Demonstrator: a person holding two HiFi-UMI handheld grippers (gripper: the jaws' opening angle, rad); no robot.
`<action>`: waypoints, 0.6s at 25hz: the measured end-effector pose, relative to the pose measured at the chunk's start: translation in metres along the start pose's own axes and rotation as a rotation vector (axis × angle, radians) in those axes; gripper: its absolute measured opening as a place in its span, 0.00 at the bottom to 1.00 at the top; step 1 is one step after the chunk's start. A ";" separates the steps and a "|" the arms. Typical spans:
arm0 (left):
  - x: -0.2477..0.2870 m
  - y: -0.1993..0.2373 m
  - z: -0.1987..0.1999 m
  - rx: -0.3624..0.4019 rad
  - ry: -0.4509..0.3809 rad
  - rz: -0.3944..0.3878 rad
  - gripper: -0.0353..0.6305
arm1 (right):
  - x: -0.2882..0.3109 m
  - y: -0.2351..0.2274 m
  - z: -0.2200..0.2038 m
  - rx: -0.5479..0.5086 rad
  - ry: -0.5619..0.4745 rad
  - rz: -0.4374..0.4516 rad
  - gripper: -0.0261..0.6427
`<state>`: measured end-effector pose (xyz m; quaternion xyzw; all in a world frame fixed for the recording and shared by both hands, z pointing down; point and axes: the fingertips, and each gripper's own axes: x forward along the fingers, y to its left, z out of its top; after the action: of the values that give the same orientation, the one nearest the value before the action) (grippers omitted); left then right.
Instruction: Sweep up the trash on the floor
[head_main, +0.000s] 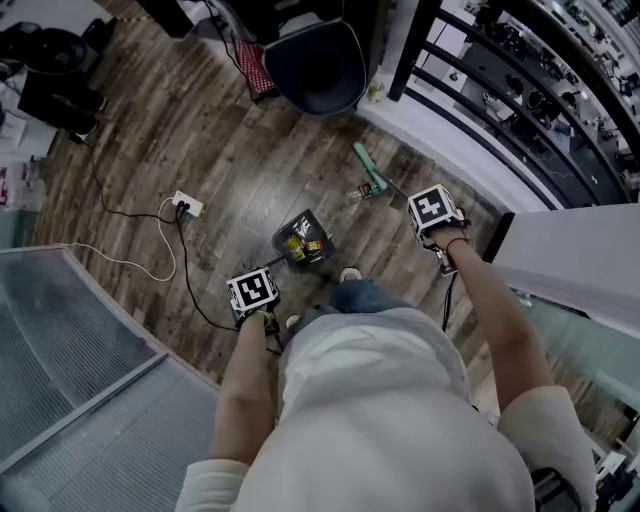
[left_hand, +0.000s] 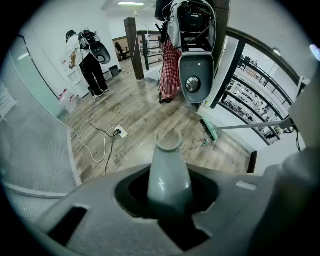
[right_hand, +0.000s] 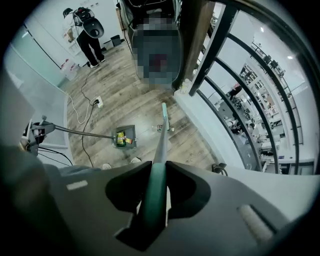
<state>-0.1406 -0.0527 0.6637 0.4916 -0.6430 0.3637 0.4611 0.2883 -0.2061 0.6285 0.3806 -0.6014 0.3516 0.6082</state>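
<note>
Gripping one broom (head_main: 368, 170), right tongs (right_hand: 155, 196) — one dustpan (head_main: 305, 222), left tongs (left_hand: 170, 196)

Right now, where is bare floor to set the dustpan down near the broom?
Bare planks lie between the dustpan and the broom head, and beyond the dustpan toward the black shell. Crowded: the power strip and its cables on the left, shoes below.

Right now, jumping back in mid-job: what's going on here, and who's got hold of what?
A person is sweeping a wood floor with two tools. The left hand-held gripper is shut on the dustpan handle. The dustpan sits on the floor with some trash already in it. The right hand-held gripper is shut on the broom, whose head is beside a few bits of litter not yet swept in.
</note>
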 end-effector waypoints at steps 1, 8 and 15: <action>-0.002 -0.001 0.003 0.000 0.007 0.006 0.19 | 0.001 -0.006 0.007 -0.006 0.006 -0.006 0.19; 0.008 -0.006 0.018 0.000 0.011 0.005 0.19 | 0.021 -0.034 0.050 -0.061 0.040 -0.066 0.19; 0.011 -0.001 0.027 -0.009 0.031 0.000 0.19 | 0.055 -0.044 0.066 -0.098 0.085 -0.120 0.19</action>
<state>-0.1470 -0.0806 0.6658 0.4840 -0.6372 0.3684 0.4733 0.2977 -0.2868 0.6812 0.3705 -0.5674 0.3007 0.6710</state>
